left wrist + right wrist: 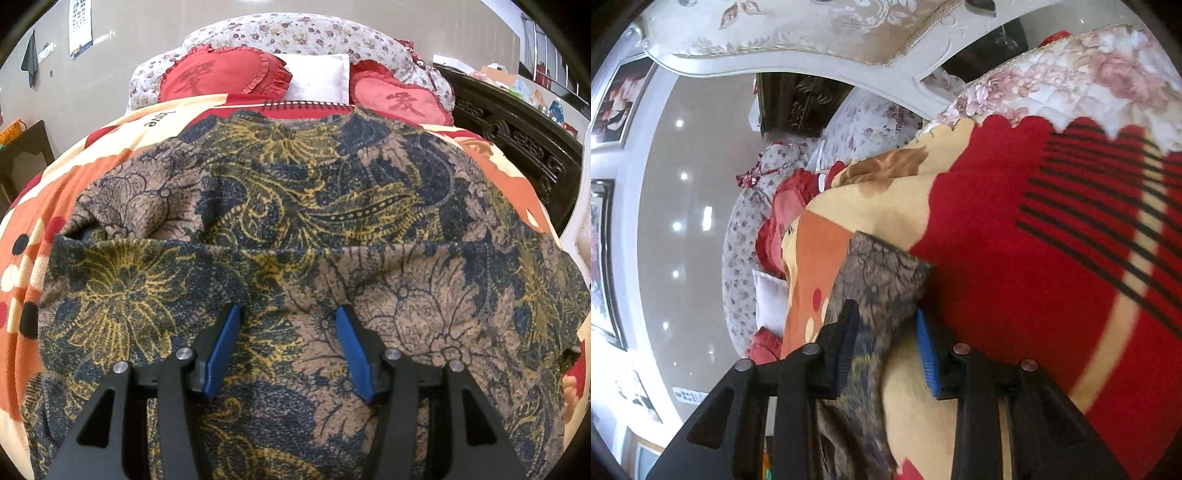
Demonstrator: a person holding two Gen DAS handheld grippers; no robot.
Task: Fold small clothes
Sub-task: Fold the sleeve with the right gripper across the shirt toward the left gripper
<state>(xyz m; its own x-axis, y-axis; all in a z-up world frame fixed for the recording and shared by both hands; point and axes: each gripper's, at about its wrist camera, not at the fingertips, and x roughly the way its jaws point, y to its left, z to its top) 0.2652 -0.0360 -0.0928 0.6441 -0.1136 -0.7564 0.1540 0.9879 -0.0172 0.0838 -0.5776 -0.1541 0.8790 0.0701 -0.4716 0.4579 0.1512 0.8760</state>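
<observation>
Garment (295, 206) spread on blanket (33, 258) on bed, near part already doubled over, fold edge seen across middle. Fold step judged partway done. Left gripper (286, 325) held wide apart above cloth, nothing pinched. Right gripper (886, 325) also wide, with garment corner (882, 273) between jaws, not yet clamped. Next: corner to be pinched, then carried across. Room looks free toward pillows (225, 79); headboard (798, 40) close on right.

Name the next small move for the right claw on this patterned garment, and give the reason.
Probably close the right claw: its jaws stand open, with the patterned garment's edge lying between them, ungripped. The left claw hovers open over the cloth's middle.
</observation>
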